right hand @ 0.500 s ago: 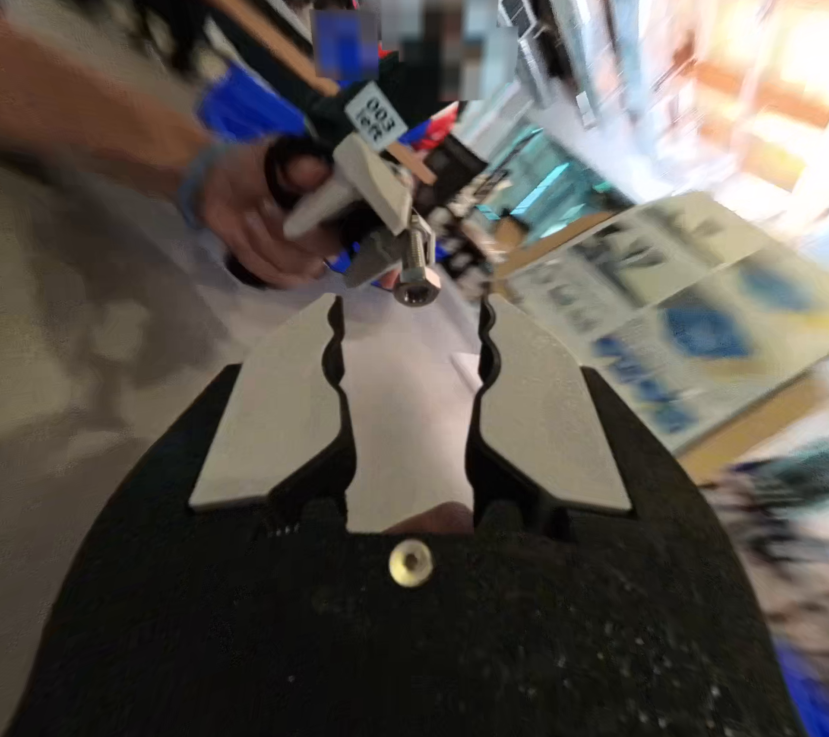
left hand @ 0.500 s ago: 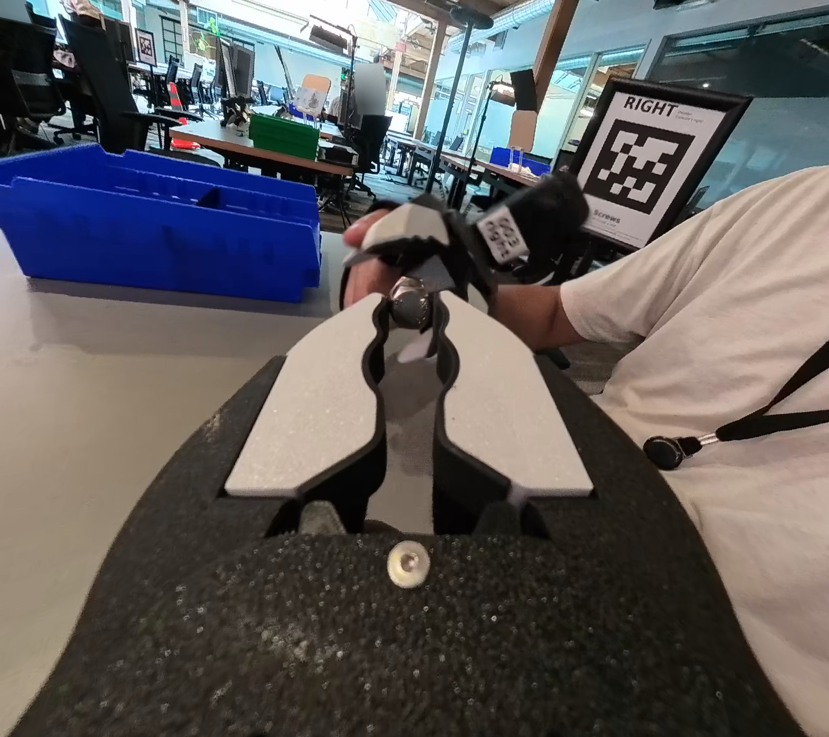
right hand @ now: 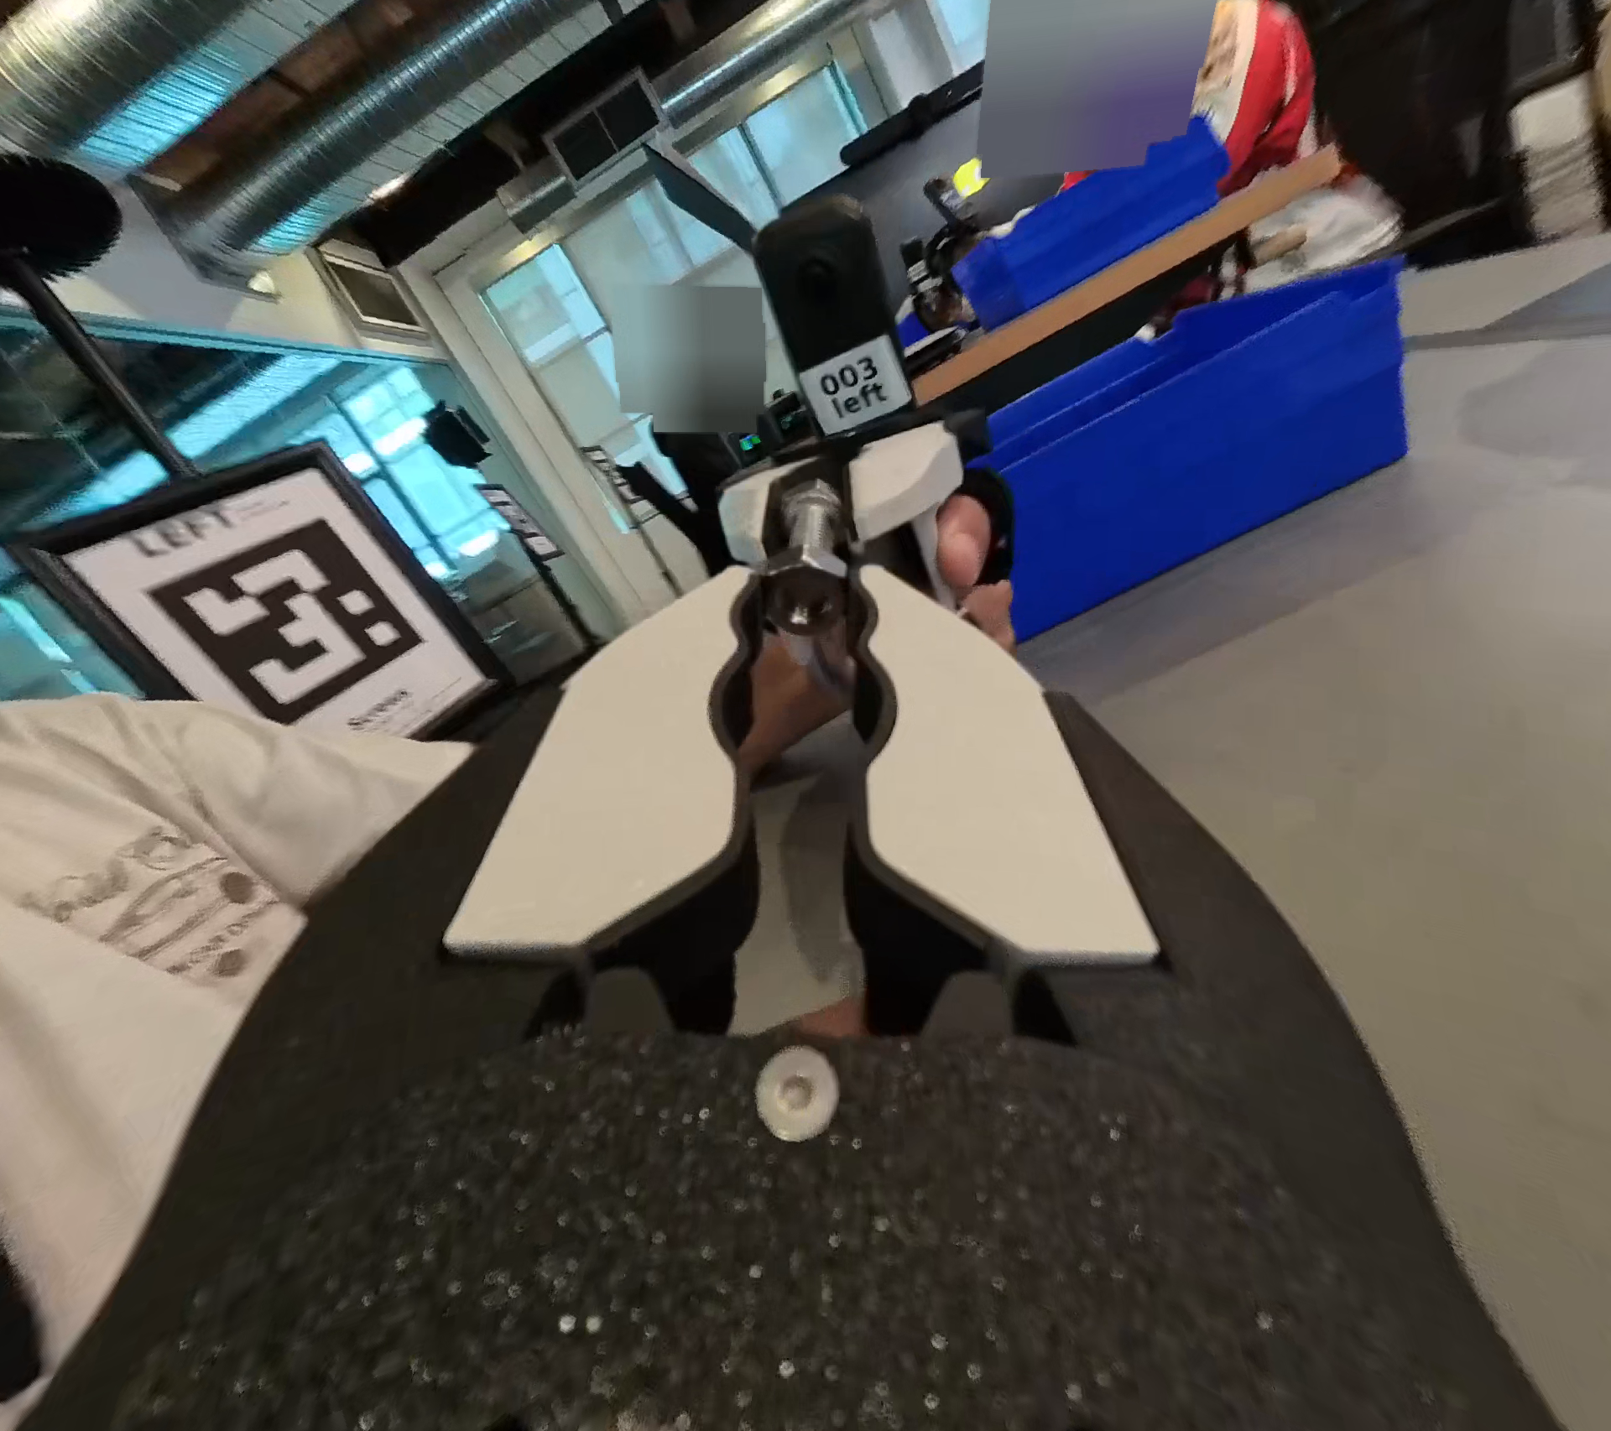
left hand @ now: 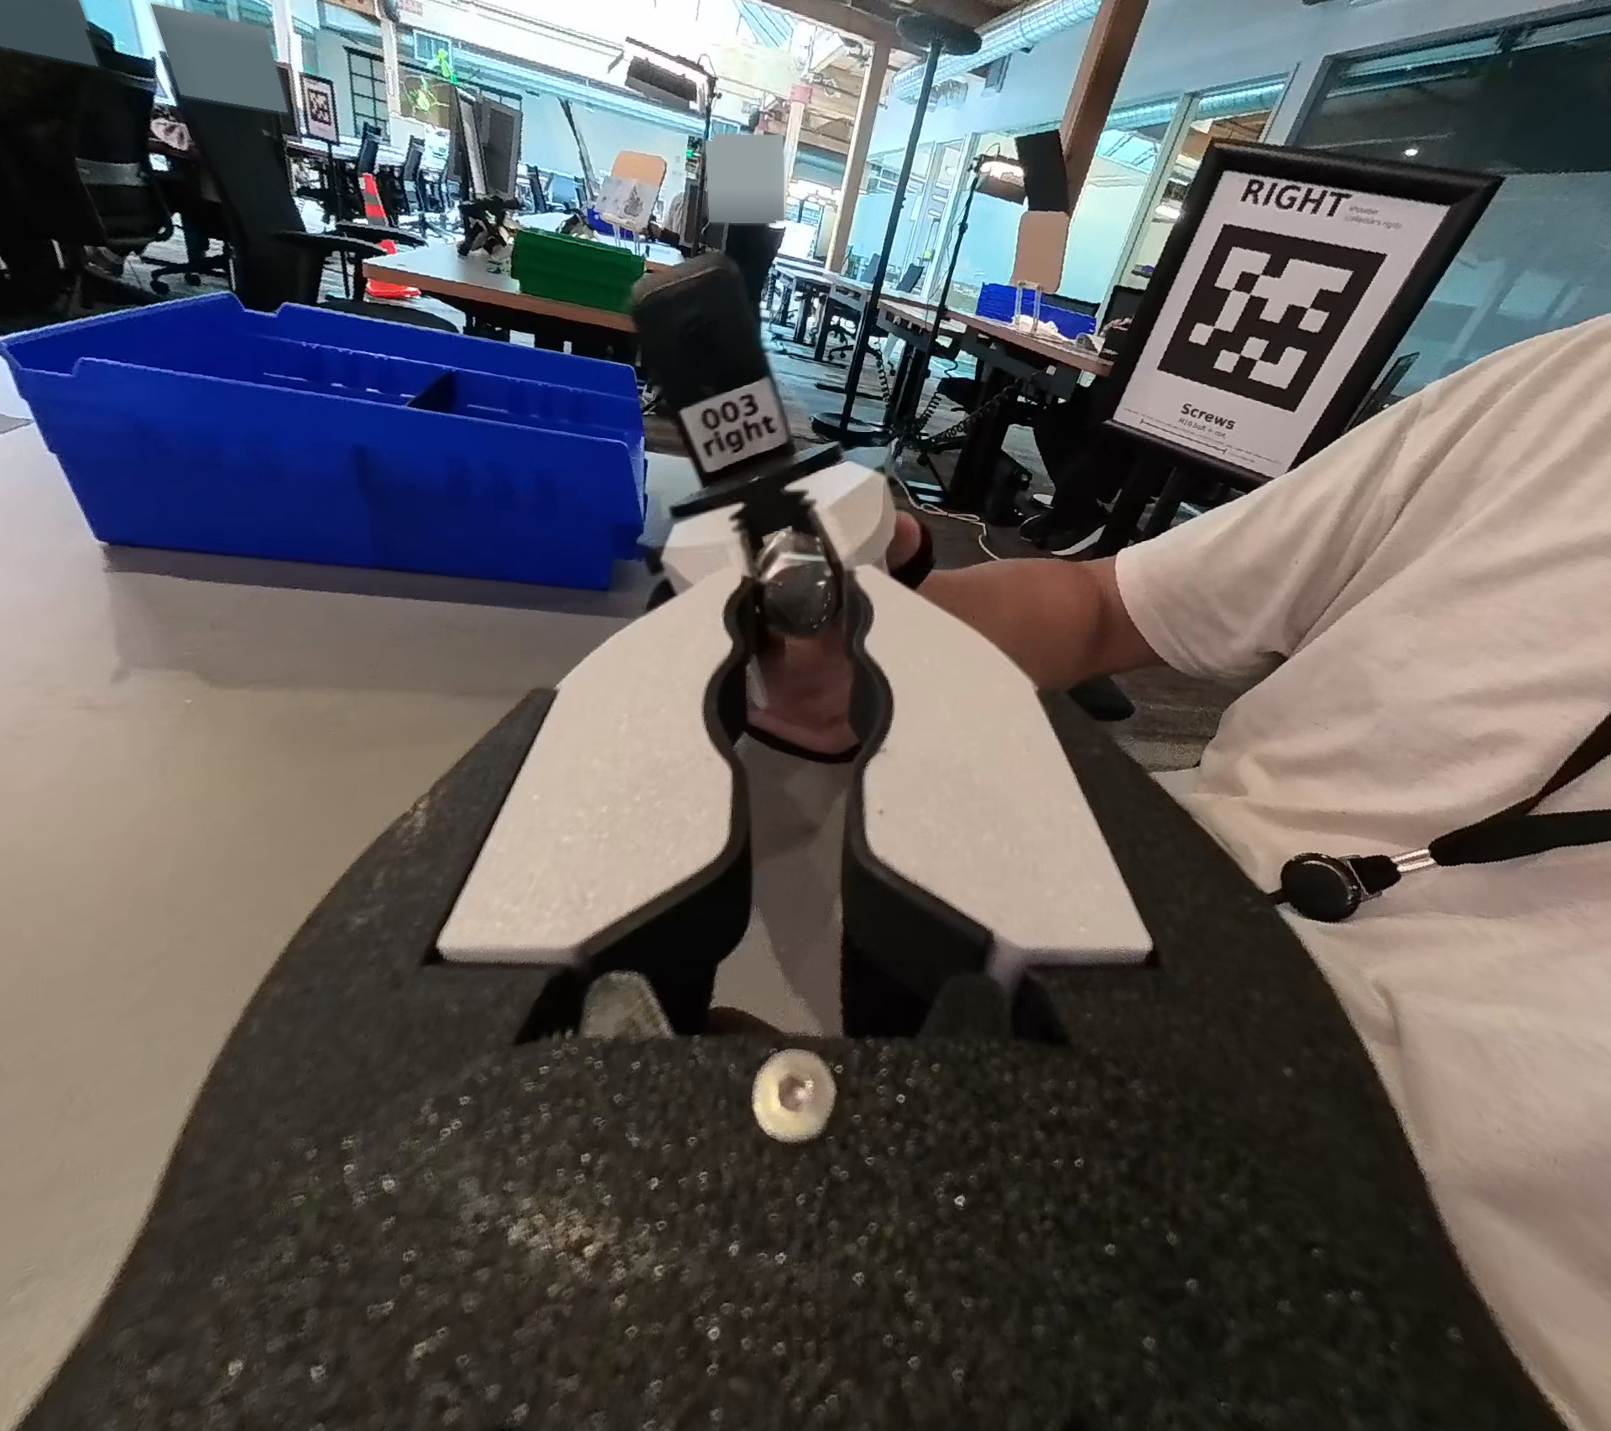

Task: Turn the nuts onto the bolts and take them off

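My left gripper [left hand: 795, 602] is shut on the round head of a steel bolt [left hand: 791, 587] and holds it above the grey table [left hand: 174, 779]. The bolt's threaded shaft [right hand: 811, 518] points from the left gripper [right hand: 815, 493] towards my right gripper [right hand: 802, 594]. The right gripper is shut on the hex nut [right hand: 798, 568] at the shaft's near end. In the left wrist view the right gripper's white fingers [left hand: 859, 509] sit just behind the bolt head, and the nut is hidden there. The two grippers face each other tip to tip.
A blue plastic bin [left hand: 261, 448] stands on the table behind the grippers and also shows in the right wrist view [right hand: 1220, 430]. Framed marker signs stand at the right [left hand: 1290, 308] and left [right hand: 261, 596]. The person's white shirt [left hand: 1395, 605] is close at the right. My two grippers' fingertips are within a few centimetres of each other.
My right gripper was open and a little short of the nut; it has moved in, turned upright and closed on the nut. My left gripper keeps hold of the bolt.
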